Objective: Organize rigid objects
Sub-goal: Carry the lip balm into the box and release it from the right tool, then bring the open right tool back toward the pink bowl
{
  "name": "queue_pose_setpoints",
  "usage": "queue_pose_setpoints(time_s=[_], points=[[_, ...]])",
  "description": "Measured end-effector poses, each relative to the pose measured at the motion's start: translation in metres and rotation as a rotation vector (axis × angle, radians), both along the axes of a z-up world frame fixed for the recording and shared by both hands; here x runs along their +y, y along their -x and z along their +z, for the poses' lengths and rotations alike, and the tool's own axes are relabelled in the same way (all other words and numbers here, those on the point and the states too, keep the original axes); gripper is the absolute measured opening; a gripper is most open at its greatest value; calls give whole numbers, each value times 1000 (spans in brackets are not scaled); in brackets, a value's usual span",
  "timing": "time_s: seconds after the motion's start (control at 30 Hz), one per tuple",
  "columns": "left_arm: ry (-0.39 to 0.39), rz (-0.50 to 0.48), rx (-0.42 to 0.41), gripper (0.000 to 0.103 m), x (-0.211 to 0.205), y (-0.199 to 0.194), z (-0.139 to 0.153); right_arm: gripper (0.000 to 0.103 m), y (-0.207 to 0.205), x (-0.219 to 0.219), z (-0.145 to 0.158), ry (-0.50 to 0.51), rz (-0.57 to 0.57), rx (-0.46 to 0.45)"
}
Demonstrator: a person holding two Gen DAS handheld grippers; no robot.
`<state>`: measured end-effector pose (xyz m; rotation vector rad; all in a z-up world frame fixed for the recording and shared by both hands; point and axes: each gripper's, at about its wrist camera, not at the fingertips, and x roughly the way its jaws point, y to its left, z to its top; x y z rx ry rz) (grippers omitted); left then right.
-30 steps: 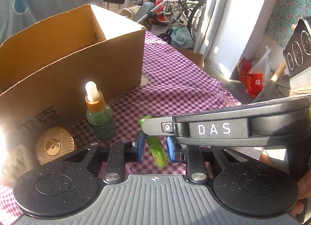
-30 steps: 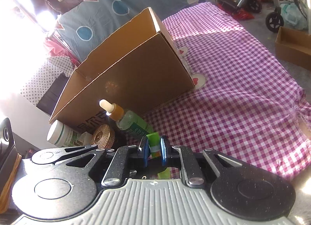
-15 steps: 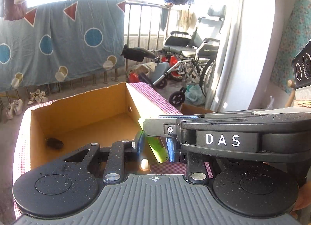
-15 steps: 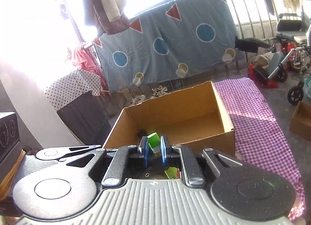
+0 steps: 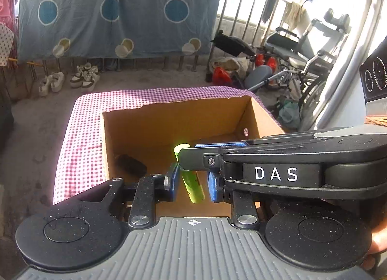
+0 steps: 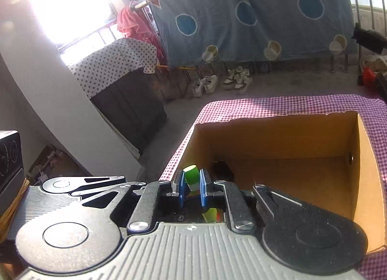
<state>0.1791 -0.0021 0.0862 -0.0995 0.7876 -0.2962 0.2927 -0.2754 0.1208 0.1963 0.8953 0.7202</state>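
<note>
Left wrist view. My left gripper (image 5: 192, 184) hangs over the open cardboard box (image 5: 169, 130). The green tube (image 5: 191, 178) sits between its blue pads; the left pad presses the tube's side, the right pad shows a gap, so I call the jaws together on it but cannot swear to both contacts. My right gripper (image 5: 191, 156) reaches in from the right at a right angle and pinches the tube's far end. The tube's long axis runs away from this camera and slightly left, cap end far and raised, above the box interior. The near box rim is hidden under the gripper body; far and right rims are clear, with open floor inside. A dark object (image 5: 130, 165) lies at the box's left wall, just beside the tube's line. The checked cloth (image 5: 79, 139) on the worktop (image 5: 63, 183) shows left of and beyond the box.

Right wrist view. The jaws are clamped on the green tube (image 6: 191, 178), its flat cap end pointing up and away, its tail dropping under the gripper body (image 6: 191, 192). The box's (image 6: 290, 134) left corner sits right below; most of its floor stands free to the right. The dark object (image 6: 222, 168) is just beside the jaws.
</note>
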Motion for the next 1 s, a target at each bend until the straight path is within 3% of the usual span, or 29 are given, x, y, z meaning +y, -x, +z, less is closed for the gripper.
queue_pose_setpoints(time_s=[0.13, 0.3, 0.43, 0.73, 1.0], points=[[13, 27, 100, 23, 17, -21, -25, 15, -36, 20, -31, 38, 24, 152], [-30, 51, 170, 26, 22, -31, -43, 16, -65, 42, -61, 71, 33, 290], [-32, 66, 160, 29, 29, -28, -41, 16, -68, 43, -69, 74, 21, 316], [-3, 58, 51, 46, 35, 0, -8, 17, -35, -5, -24, -10, -15, 201], [16, -22, -68, 69, 25, 54, 23, 21, 58, -97, 20, -152, -66, 38]])
